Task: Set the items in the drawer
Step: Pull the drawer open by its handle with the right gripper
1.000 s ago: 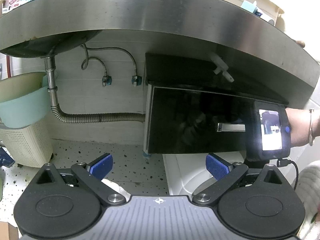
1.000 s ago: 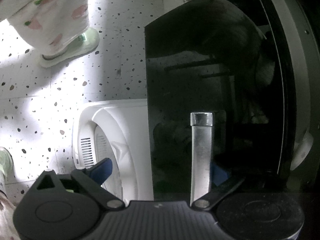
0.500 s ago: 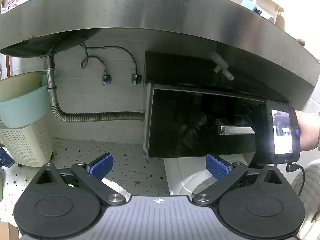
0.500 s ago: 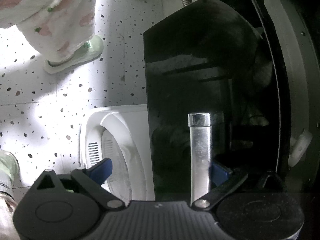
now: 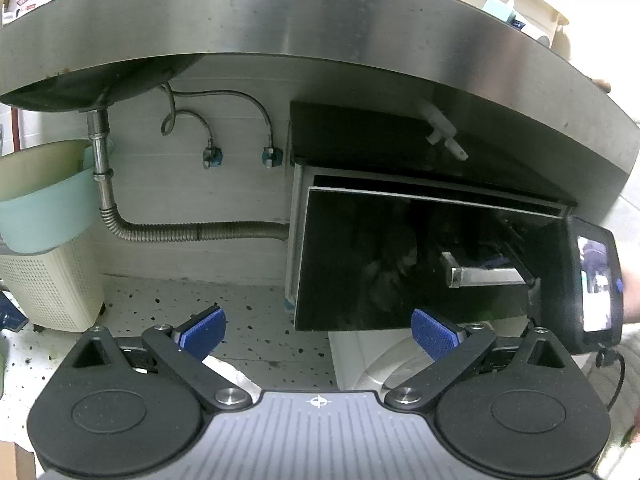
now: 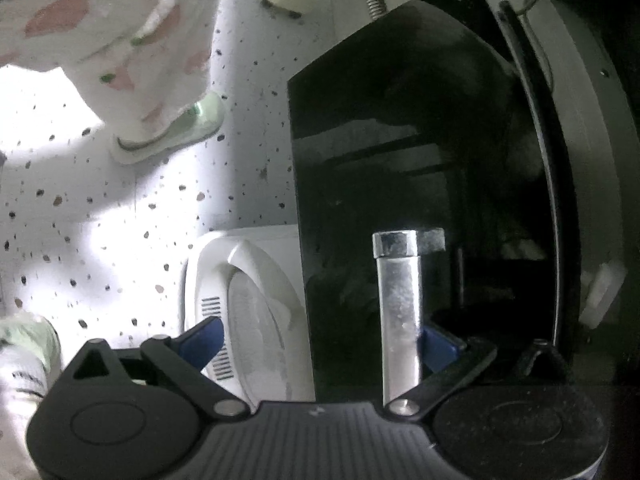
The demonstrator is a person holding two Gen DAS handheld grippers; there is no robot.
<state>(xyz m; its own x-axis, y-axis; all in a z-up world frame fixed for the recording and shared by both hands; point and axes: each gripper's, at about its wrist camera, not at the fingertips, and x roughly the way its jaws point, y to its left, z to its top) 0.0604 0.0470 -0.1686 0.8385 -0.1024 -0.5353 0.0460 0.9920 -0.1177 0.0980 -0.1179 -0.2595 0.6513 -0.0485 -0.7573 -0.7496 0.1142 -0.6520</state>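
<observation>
A drawer with a glossy black front sits under the steel counter, its top edge standing slightly out from the cabinet. Its steel bar handle runs across the right half. My left gripper hangs open and empty in front of the drawer, a short way back. In the right wrist view my right gripper is open, and the handle passes between its fingers with the right blue pad hooked behind it. No items for the drawer are visible, and its inside is hidden.
A white appliance sits on the speckled floor directly below the drawer. To the left hang the sink drain pipe and a corrugated hose, beside a teal basin on a cream basket. A person's shoe rests on the floor.
The drawer front has come out from the cabinet, and a gap now shows along its top. The right gripper has drawn back with the handle. My left gripper has barely moved.
</observation>
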